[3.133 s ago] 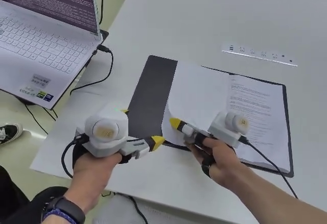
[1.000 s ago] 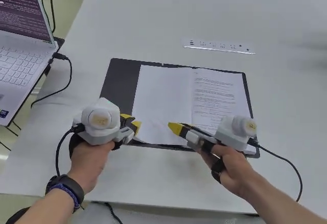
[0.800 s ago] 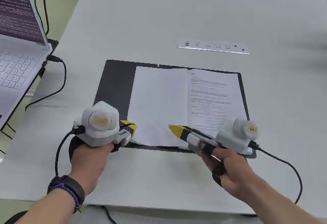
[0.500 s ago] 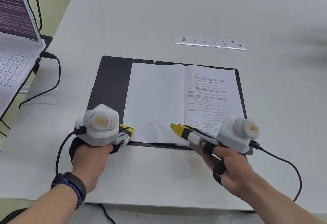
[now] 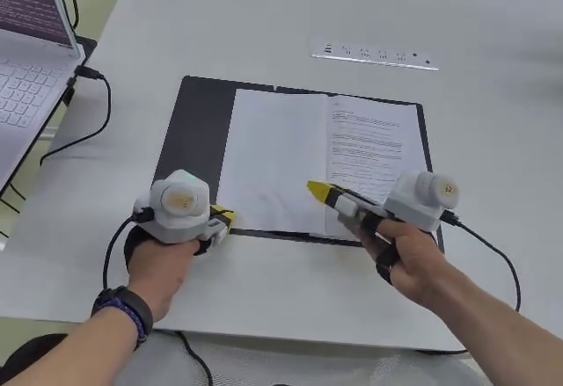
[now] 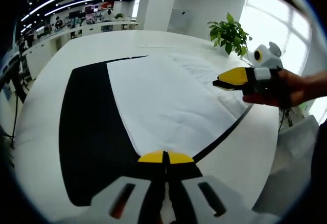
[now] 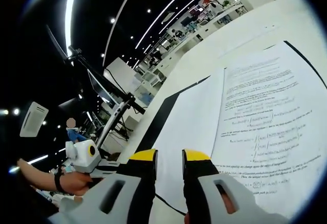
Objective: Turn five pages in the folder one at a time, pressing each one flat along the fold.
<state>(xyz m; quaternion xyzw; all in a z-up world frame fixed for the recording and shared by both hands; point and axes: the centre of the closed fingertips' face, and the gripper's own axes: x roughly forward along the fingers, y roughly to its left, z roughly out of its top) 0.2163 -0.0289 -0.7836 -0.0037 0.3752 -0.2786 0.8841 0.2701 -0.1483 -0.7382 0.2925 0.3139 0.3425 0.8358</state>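
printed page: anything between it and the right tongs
Nothing visible does. The right tongs hang above the open folder near its fold, and the printed page lies bare right beside them.

One open black folder (image 5: 198, 140) on one white table (image 5: 264, 17); two sheets facing up, one blank white page (image 5: 273, 157) and one printed page (image 5: 374, 153); two yellow-tipped tools, left gripper (image 5: 220, 220) and right gripper (image 5: 317, 191); one silver laptop (image 5: 22, 43); one recessed socket strip (image 5: 374, 54).
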